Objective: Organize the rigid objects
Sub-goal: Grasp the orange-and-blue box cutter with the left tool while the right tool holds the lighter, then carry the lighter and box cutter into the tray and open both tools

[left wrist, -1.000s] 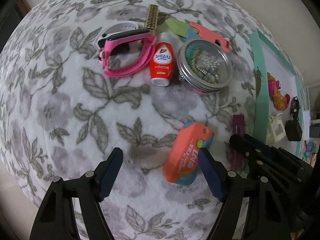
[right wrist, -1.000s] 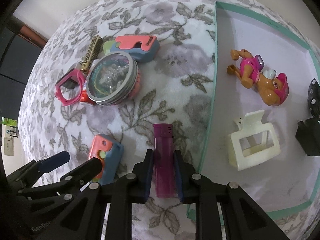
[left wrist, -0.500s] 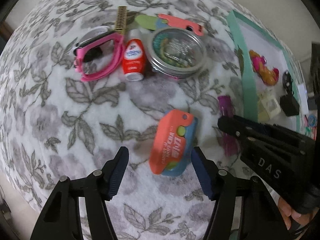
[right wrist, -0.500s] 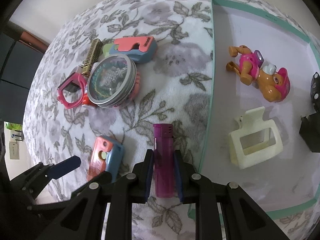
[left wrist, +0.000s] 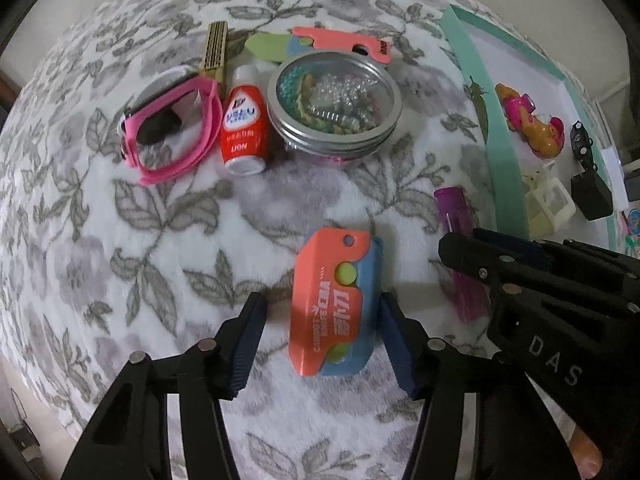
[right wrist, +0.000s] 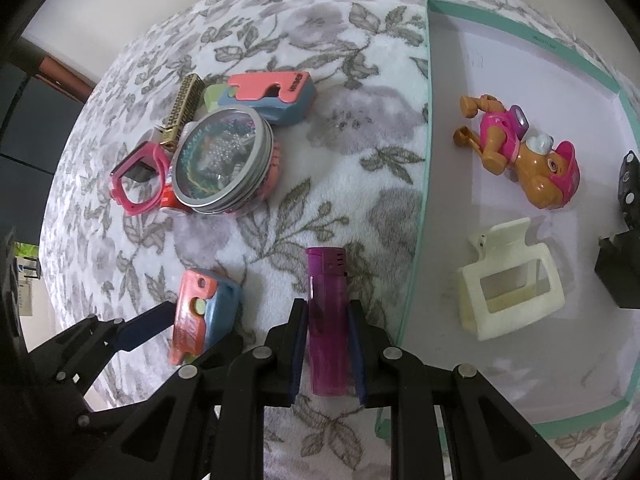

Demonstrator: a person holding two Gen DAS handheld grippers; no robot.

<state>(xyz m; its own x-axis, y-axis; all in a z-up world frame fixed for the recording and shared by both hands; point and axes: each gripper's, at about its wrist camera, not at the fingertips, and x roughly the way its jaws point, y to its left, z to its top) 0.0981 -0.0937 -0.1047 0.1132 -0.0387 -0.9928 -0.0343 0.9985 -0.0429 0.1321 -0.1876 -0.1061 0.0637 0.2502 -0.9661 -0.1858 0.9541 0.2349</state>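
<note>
Orange-and-blue utility knife (left wrist: pixel 334 304) sits between my left claw (left wrist: pixel 320 340), jaws closing, not pressing yet; my right claw (right wrist: pixel 326 354) is clamped on the purple lighter (right wrist: pixel 326 320).

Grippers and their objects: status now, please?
Left gripper closing around orange knife toy, not yet clamped. Right gripper shut on purple lighter. Nothing in the way.

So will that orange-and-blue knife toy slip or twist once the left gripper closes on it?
Probably not. The knife toy looks like rigid, light plastic lying flat on the fuzzy blanket. The left gripper is closing around its long sides, but off-centre, so it may shift sideways slightly first.
</note>
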